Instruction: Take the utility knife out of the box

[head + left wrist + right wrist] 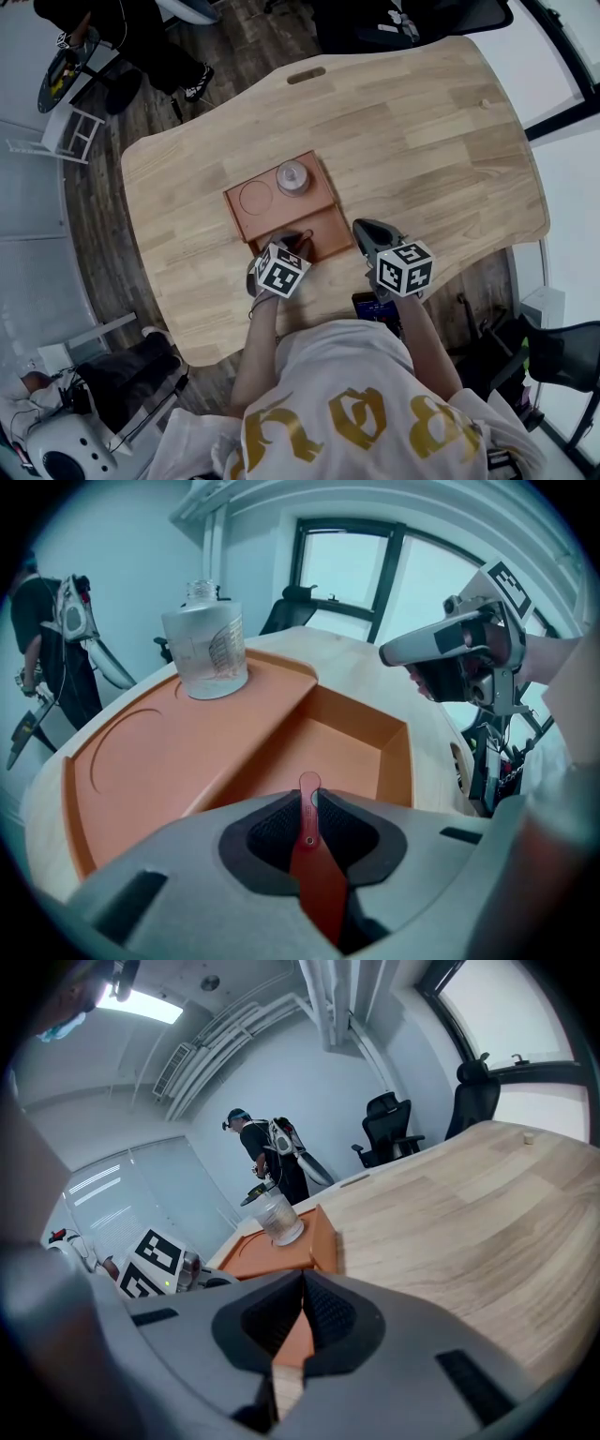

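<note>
1. The left hand-held gripper (296, 244), at the box's (314, 199) 6 o'clock edge, is clamped on the red utility knife (317, 864), which is held above the deep compartment, likely to lift clear.
2. A glass jar (292, 176) stands at the box's 12 o'clock end.
3. The right hand-held gripper (302, 1283), jaws together and empty, is at the box's 4 o'clock corner over the worktop (422, 141), seemingly kept aside.

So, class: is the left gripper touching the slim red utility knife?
Touching. In the left gripper view, the left gripper has its jaws shut on the slim red utility knife, pressing both sides.

Left claw (301, 241) grips the utility knife (315, 857); right claw (362, 229) is closed, empty.
</note>
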